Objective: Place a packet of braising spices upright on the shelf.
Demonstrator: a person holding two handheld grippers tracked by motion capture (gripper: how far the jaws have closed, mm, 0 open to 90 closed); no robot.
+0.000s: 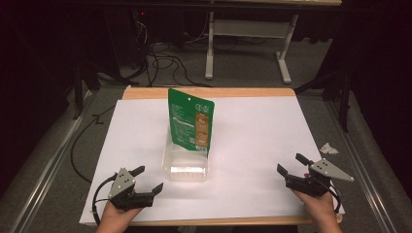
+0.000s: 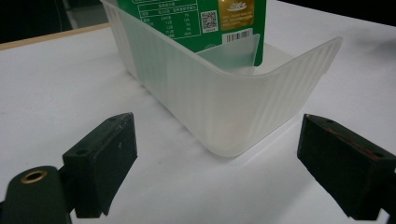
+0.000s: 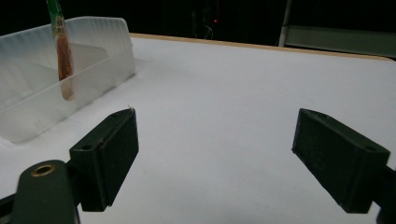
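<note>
Both grippers parked at my near edge of the white surface (image 1: 252, 126), nothing held. Left gripper (image 1: 147, 180) has its jaws spread wide; same for the right gripper (image 1: 290, 164), jaws apart over bare surface.

Thing in play: the clear plastic bin (image 1: 186, 171), sitting near the middle of the surface, slightly left of centre. The green pouch (image 1: 190, 118) stands upright in its far end, leaning on the far wall.

Key relation: the bin's long axis runs away from me, near end to far end. Its near end is just ahead and to the right of the left gripper, close but not touching. In the left gripper view the bin's rounded near corner (image 2: 233, 121) sits between the two jaws, a bit further out (already lined up, more or less).

Right gripper is well apart from the bin; in its view the bin (image 3: 60, 93) is off to the upper left with the pouch (image 3: 60, 56) seen edge-on.

My read: left arm is the nearer one, so it takes the bin wall or corner; a short push forward should put the wall between the jaws. The thin ribbed wall will probably flex on closing.
</note>
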